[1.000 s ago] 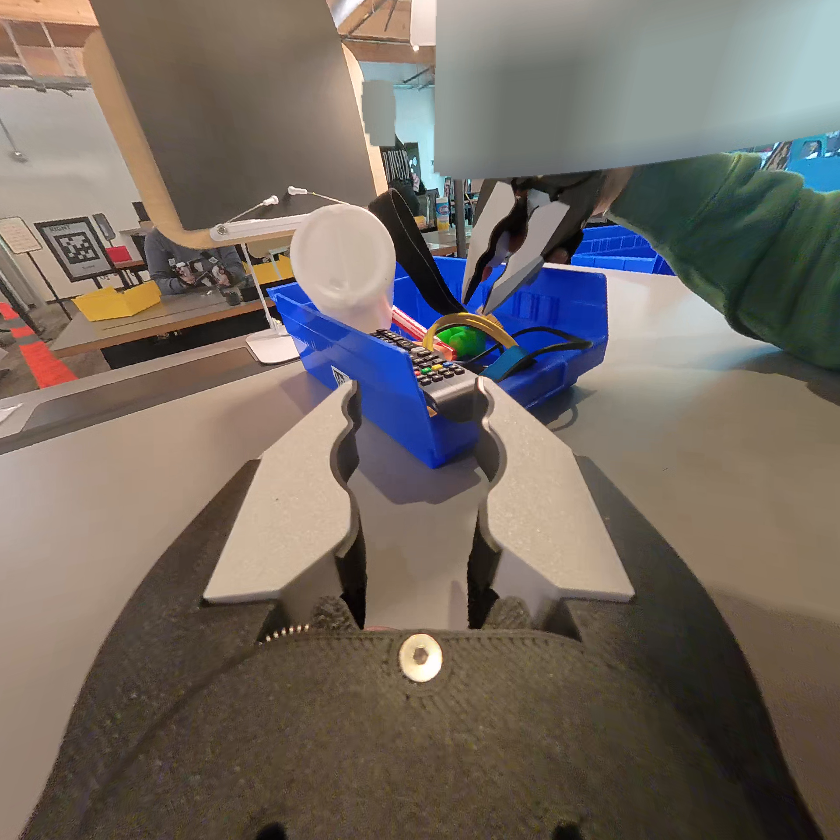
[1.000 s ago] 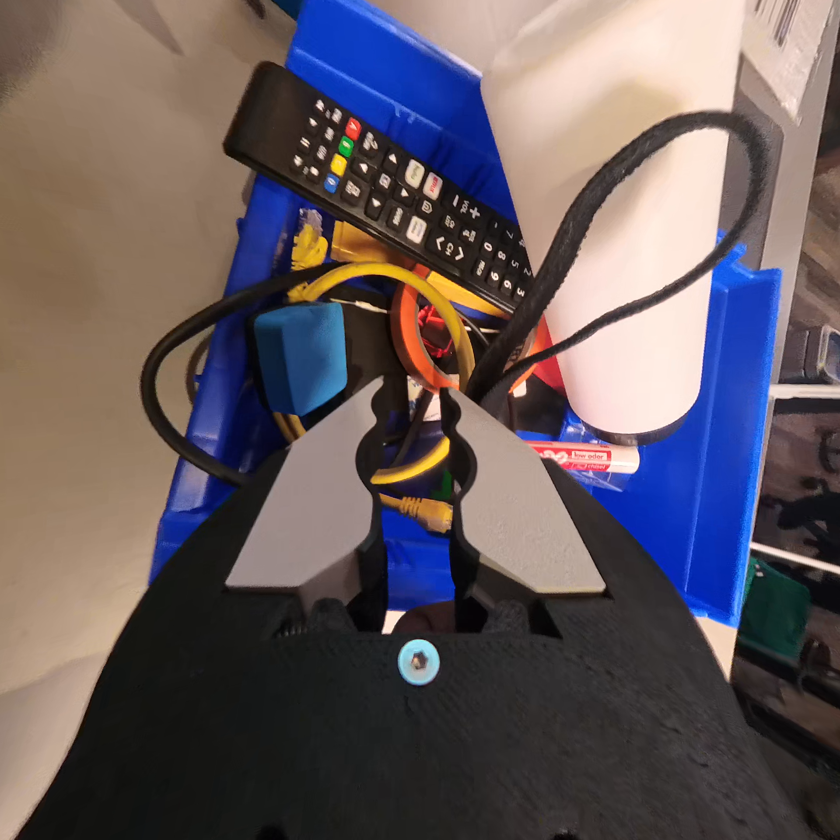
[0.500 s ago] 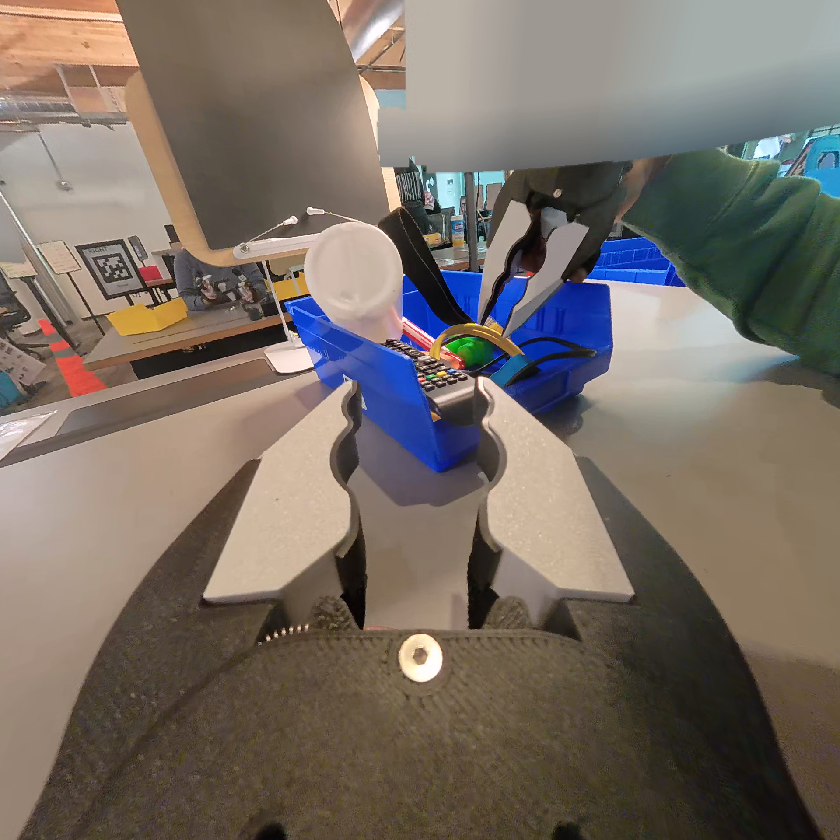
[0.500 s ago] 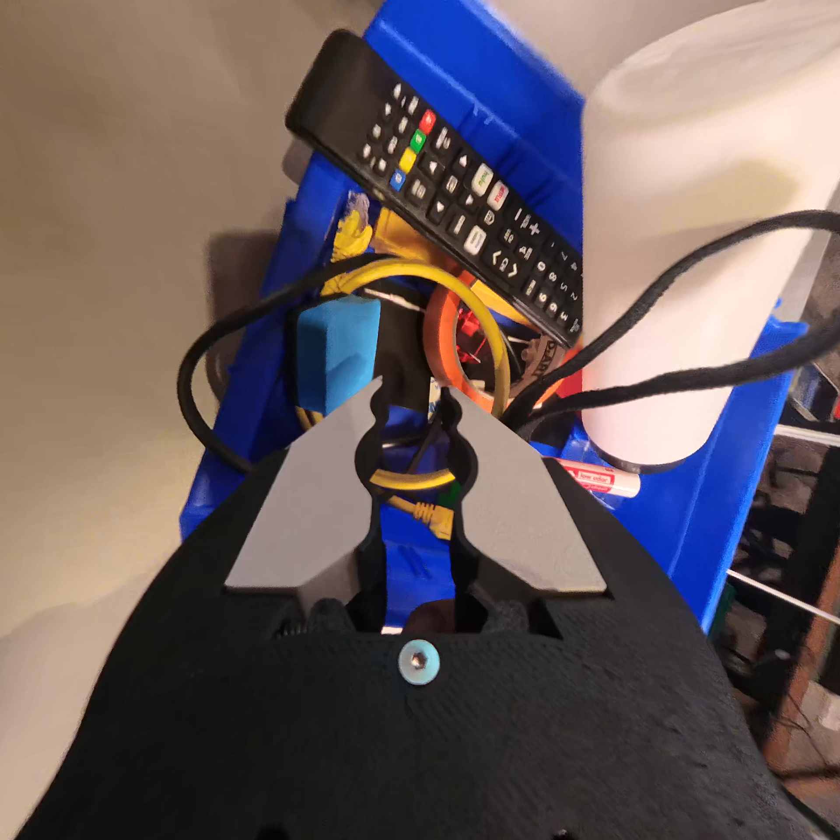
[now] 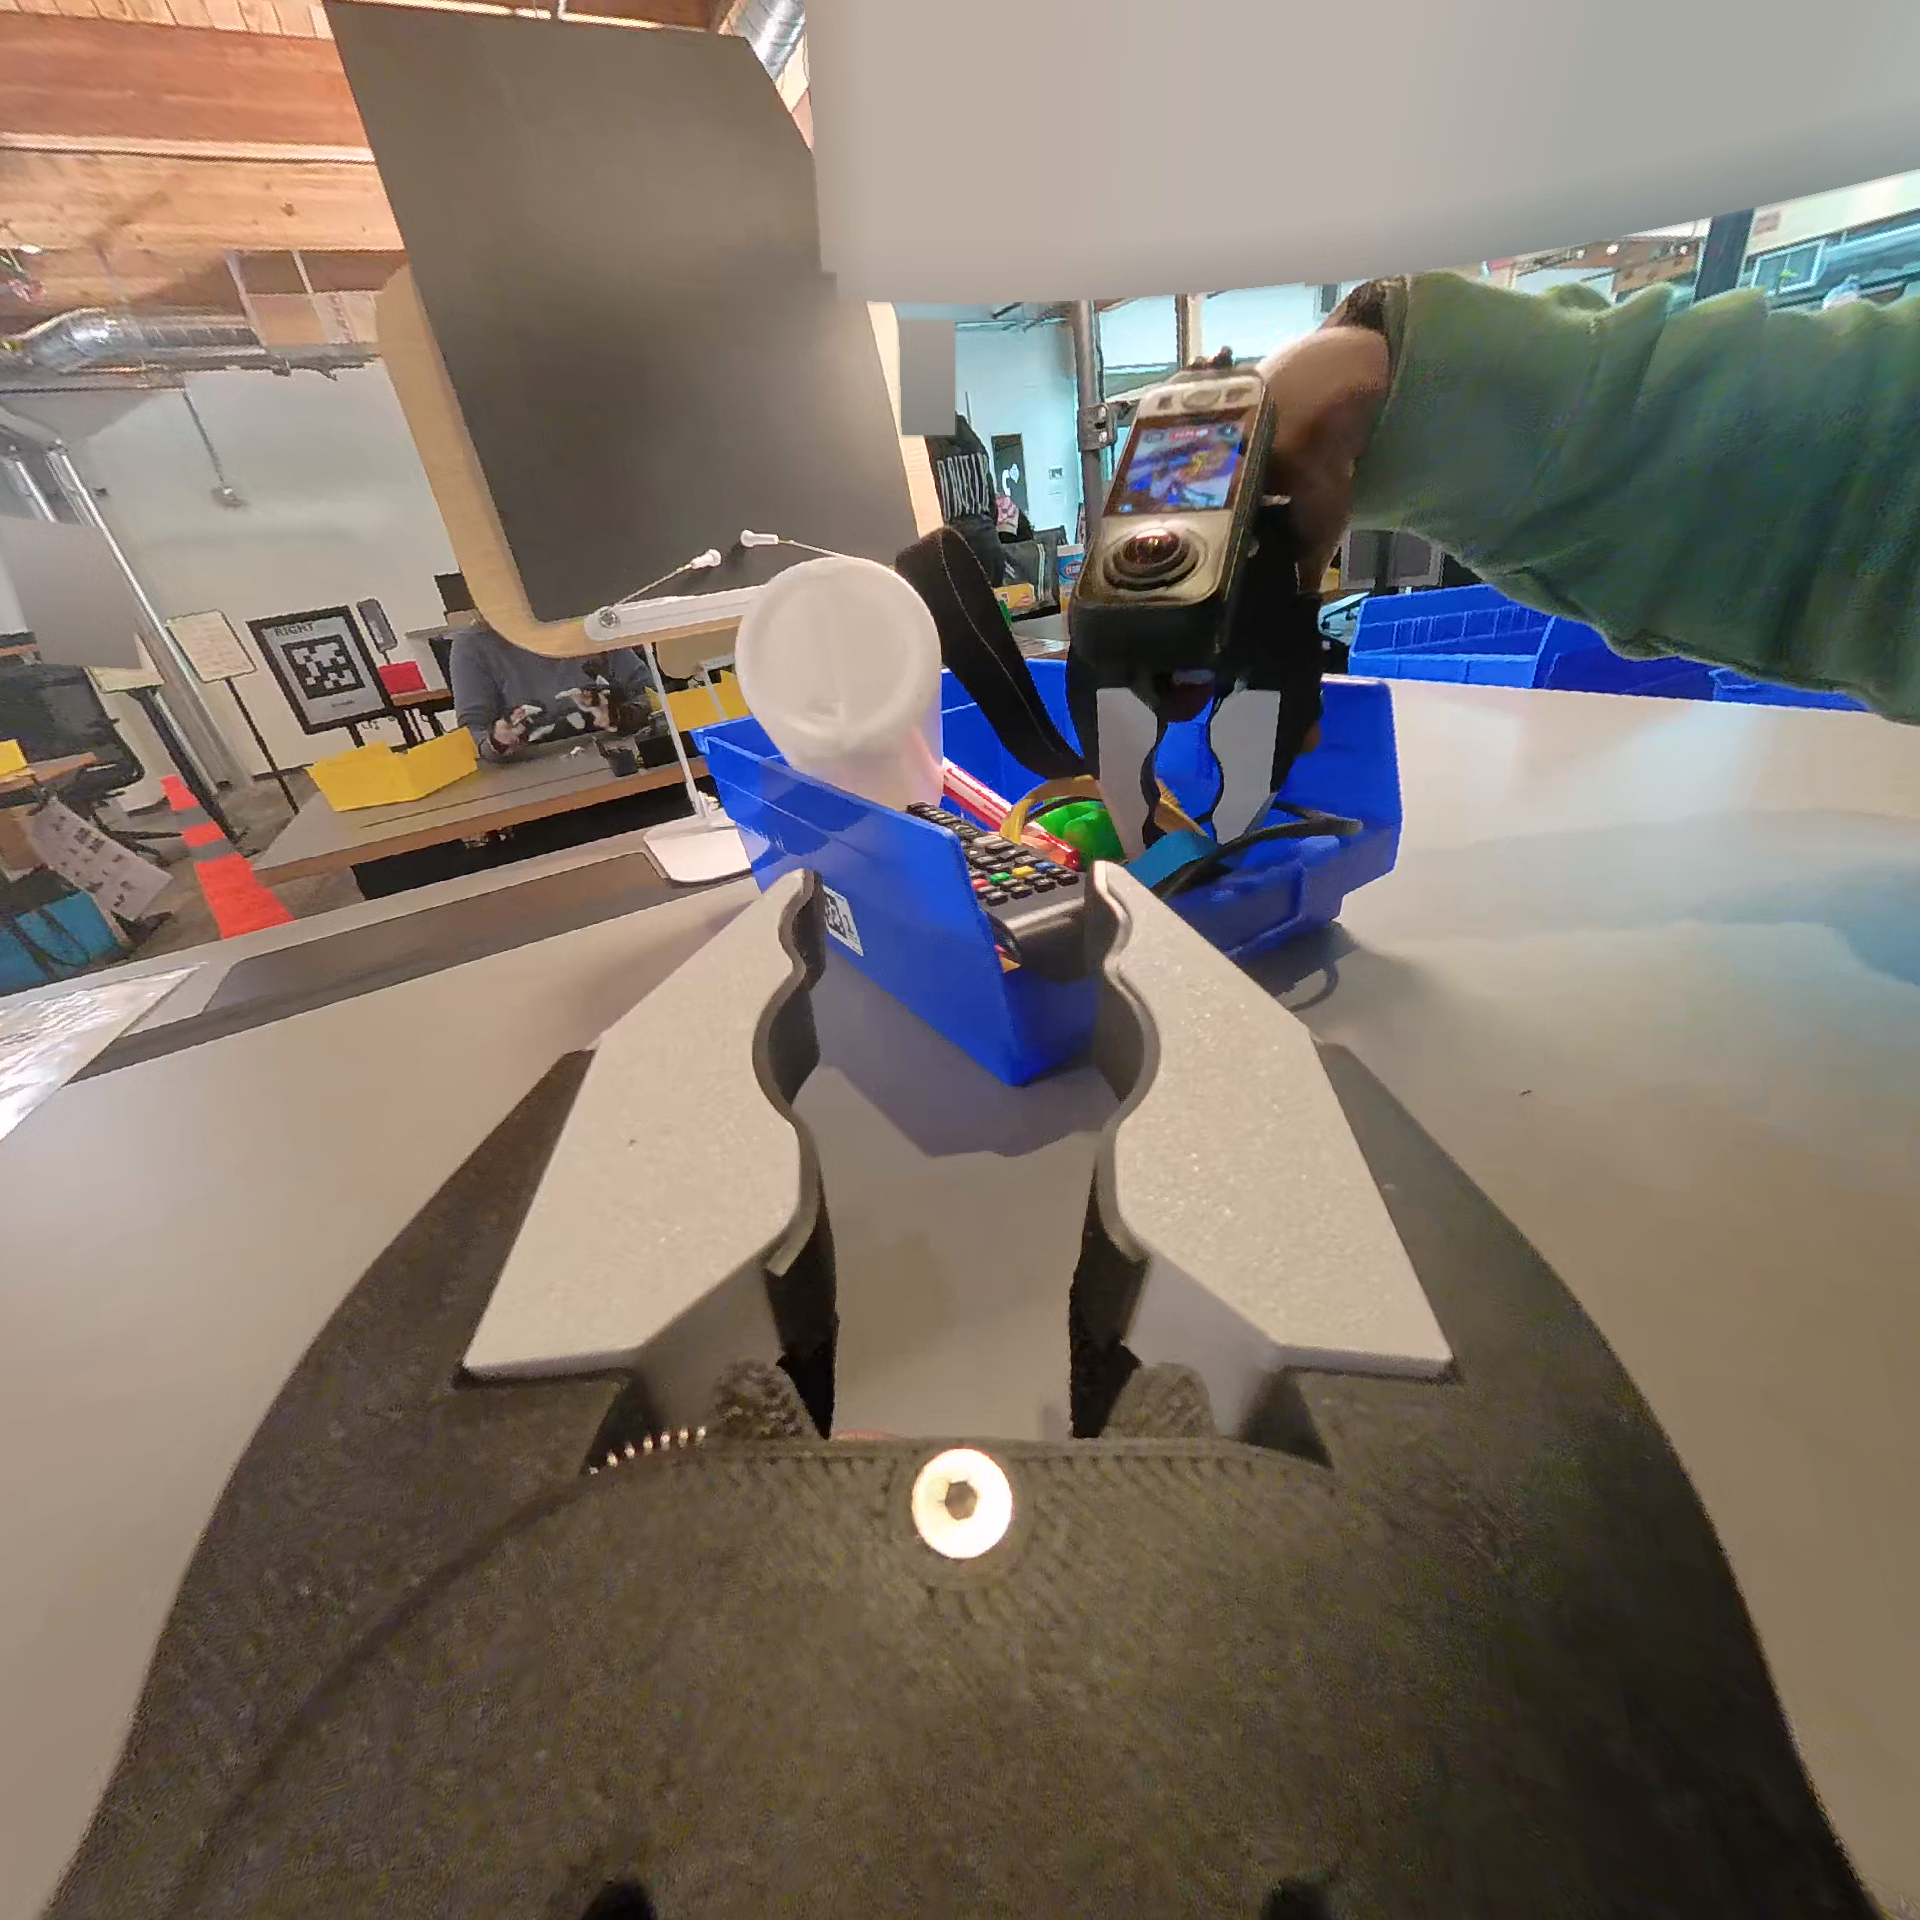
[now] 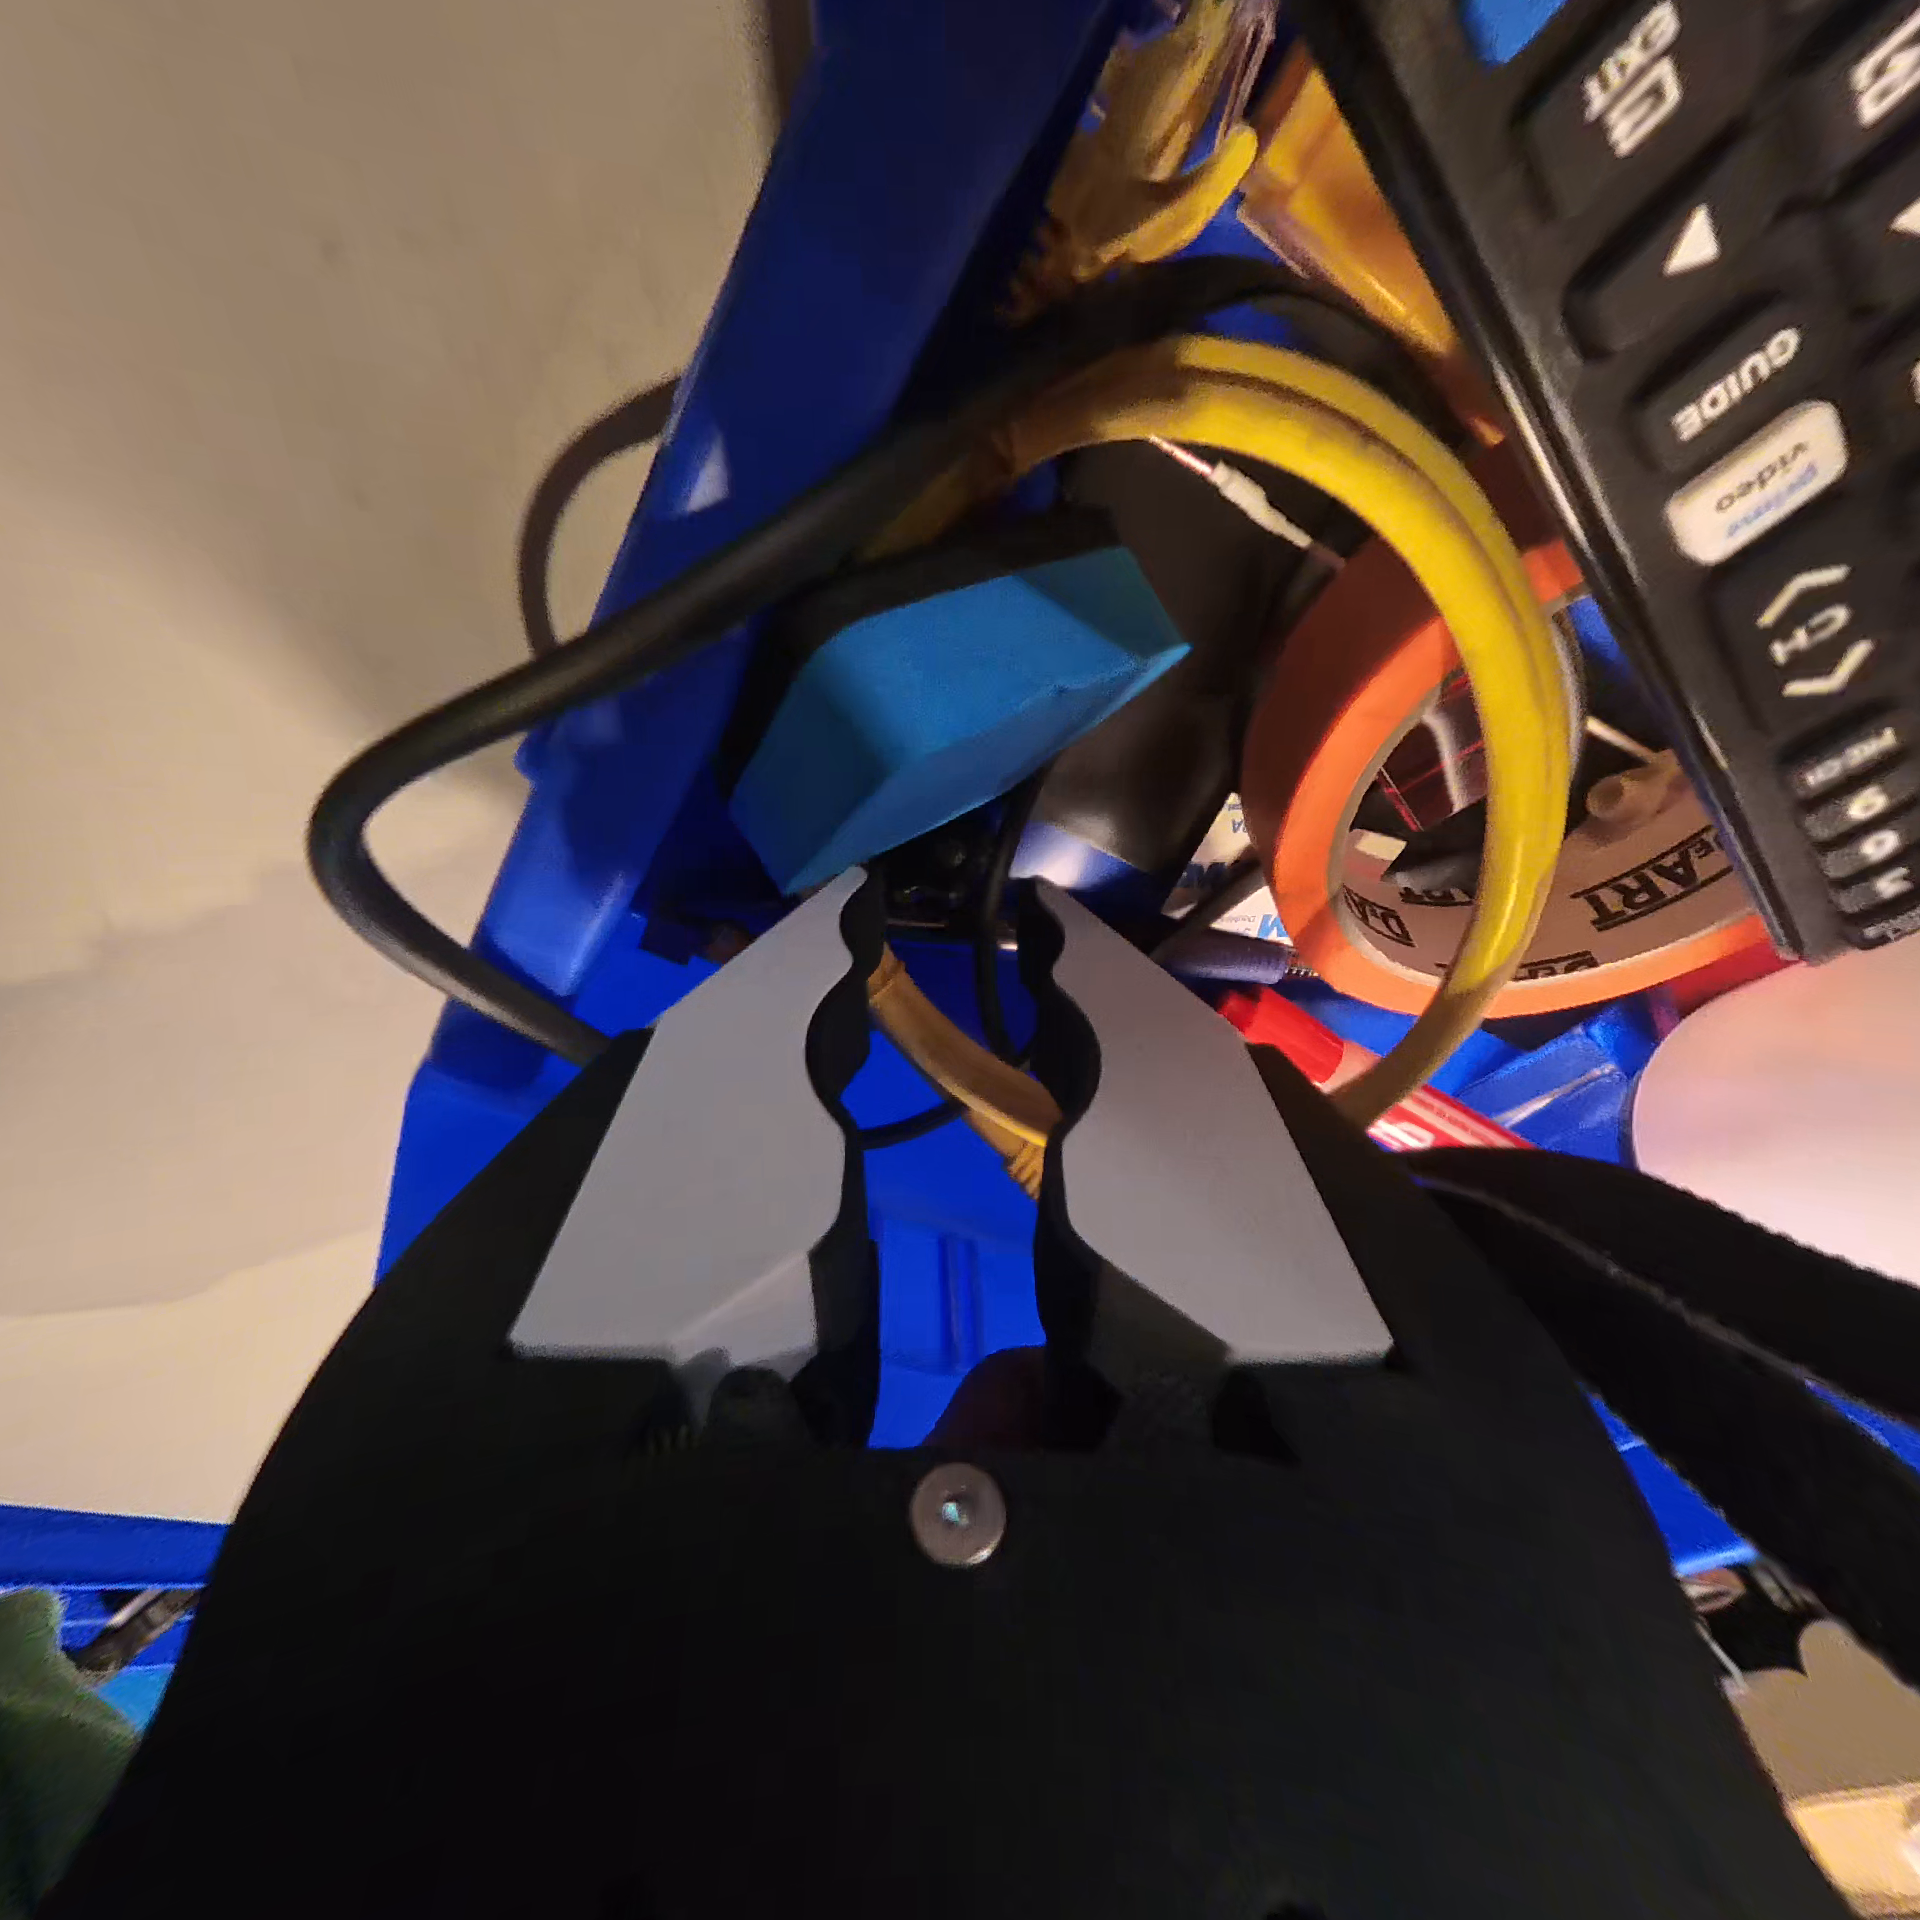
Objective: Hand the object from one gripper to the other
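Inside one bin (image 5: 914, 914), one remote (image 5: 1023, 878).

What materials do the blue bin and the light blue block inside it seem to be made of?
Blue bin: probably hard moulded plastic, since its smooth walls show glossy reflections. Light blue block: likely foam or soft rubber, matte with no shine and slightly rounded edges.
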### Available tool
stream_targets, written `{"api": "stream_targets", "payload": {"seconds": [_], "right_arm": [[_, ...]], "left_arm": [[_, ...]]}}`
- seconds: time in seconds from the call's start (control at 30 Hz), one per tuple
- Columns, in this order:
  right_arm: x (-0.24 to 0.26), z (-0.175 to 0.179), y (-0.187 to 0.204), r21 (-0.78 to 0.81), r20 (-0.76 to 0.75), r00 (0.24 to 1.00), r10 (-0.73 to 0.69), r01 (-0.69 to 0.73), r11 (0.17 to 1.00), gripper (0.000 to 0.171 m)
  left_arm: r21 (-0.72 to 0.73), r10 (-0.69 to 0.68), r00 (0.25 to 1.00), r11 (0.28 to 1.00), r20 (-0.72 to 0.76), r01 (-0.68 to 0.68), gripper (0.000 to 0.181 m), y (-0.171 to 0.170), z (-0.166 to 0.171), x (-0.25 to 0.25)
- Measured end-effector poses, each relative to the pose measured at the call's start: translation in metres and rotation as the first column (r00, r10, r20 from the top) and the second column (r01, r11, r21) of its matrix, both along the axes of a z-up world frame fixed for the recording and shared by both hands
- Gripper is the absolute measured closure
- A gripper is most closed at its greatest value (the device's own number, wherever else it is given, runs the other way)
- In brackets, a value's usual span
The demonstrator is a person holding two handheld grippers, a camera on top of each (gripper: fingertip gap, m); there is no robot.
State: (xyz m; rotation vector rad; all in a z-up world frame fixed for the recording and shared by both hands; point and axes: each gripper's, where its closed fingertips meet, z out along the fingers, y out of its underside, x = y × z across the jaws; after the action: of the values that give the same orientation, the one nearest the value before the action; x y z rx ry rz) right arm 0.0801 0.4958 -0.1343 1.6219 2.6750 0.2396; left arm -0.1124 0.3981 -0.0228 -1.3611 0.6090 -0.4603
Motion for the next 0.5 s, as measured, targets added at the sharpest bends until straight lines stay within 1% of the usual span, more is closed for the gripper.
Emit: {"api": "stream_targets", "payload": {"seconds": [0.13, 0.27, 0.5], "right_arm": [[0.0012, -0.0068, 0.0007, 0.023, 0.039, 0.999, -0.027, 0.026, 0.999, 0.146], [0.004, -0.0039, 0.0002, 0.044, 0.059, 0.997, -0.053, 0.051, 0.998, 0.146], [0.0039, -0.0094, 0.0026, 0.084, 0.076, 0.995, -0.064, 0.057, 0.995, 0.147]], "left_arm": [[0.002, -0.006, 1.0, 1.0, 0.009, 0.006, 0.131, -0.0021, 0.0008, -0.0004], [0.014, -0.011, 1.0, 1.0, -0.002, 0.011, 0.131, -0.0049, 0.0006, 0.0016], [0.025, -0.01, 1.0, 1.0, 0.015, 0.01, 0.131, -0.0082, 0.0027, -0.0005]]}}
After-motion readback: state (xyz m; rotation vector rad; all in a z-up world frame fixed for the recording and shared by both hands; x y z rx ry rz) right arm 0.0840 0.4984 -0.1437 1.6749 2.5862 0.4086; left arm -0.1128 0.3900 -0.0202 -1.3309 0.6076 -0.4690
